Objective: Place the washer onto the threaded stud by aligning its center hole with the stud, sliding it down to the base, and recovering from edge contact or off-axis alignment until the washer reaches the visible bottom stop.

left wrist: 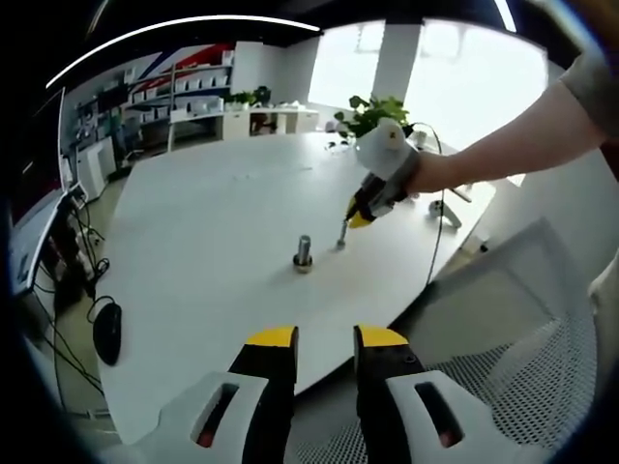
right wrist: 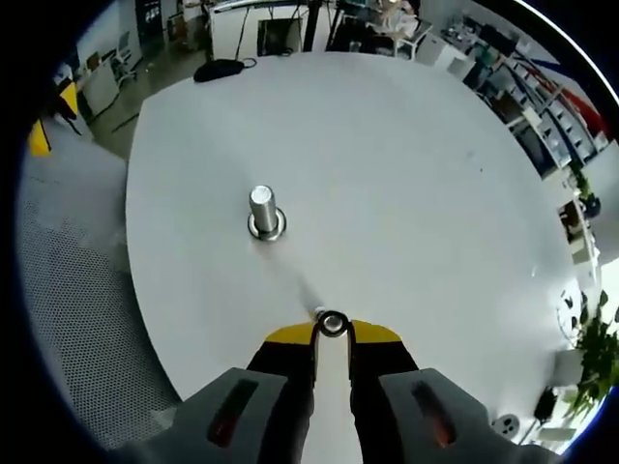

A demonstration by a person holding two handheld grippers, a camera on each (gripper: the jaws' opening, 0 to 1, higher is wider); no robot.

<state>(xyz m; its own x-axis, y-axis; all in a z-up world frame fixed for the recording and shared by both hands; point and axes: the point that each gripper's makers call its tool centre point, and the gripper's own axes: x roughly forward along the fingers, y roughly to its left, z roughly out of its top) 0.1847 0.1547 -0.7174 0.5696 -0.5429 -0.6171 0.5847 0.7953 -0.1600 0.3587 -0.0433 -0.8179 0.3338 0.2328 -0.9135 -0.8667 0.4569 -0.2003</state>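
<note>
The right gripper [right wrist: 332, 331] pinches the washer [right wrist: 333, 322] between its fingers, above the worktop [right wrist: 406, 174], near the upright stud [right wrist: 263, 211]. The left gripper [left wrist: 324, 338] holds nothing, fingers slightly apart, back from the stud.

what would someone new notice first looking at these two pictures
The threaded stud stands upright, alone near the middle of the round white table. Short of it, the right hand-held gripper pinches a small washer at its tips. In the left gripper view, the left hand-held gripper waits at the table's near edge.
</note>
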